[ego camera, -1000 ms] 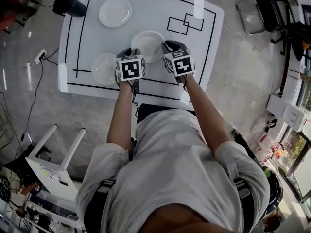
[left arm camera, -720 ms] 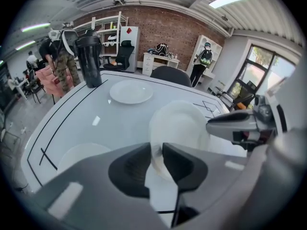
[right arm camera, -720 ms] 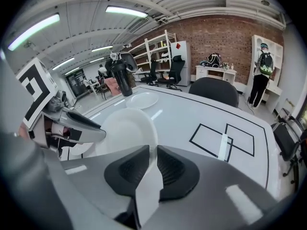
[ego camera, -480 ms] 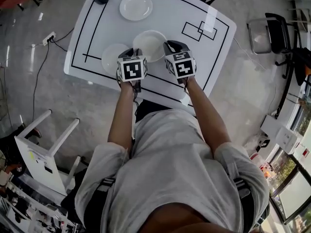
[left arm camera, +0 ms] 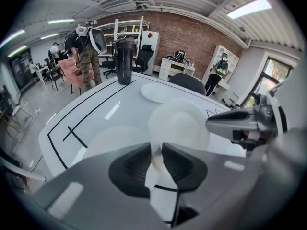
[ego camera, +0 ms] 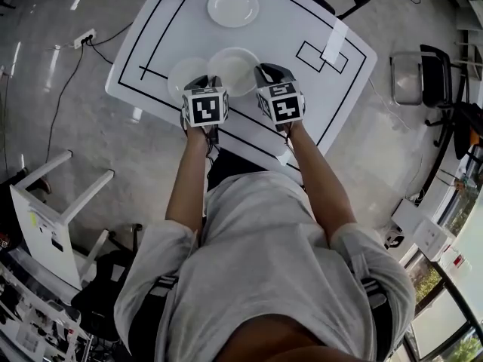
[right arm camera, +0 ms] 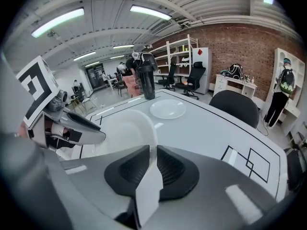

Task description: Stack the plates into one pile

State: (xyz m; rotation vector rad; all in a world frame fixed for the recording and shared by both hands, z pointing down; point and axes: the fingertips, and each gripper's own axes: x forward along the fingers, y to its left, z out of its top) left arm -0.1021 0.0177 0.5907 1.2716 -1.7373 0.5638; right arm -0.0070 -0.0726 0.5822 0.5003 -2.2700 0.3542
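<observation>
**Head view:** The left gripper (ego camera: 212,83) and right gripper (ego camera: 264,74) pinch opposite edges of a round, shallow white plate (ego camera: 234,68). It appears to be carried clear of the white table with black lines (ego camera: 302,29), and holding it at two opposite points probably keeps it level. It overlaps a second white plate (ego camera: 183,78) lying on the table to its left, which is likely the base of the pile. A third white plate (ego camera: 232,6) lies well apart, farther along the table.

**Left gripper view:** The dark ribbed fingers (left arm camera: 132,169) have just been closing and clamp the carried plate's near rim, whose thin white edge shows between them.

**Right gripper view:** Its fingers (right arm camera: 175,170) are closed on the opposite rim. A black cylindrical tumbler (right arm camera: 146,80) stands at the table's far edge.

No brand or lettering is legible. The only print is the square black-and-white markers (ego camera: 204,105) on the gripper cubes.
</observation>
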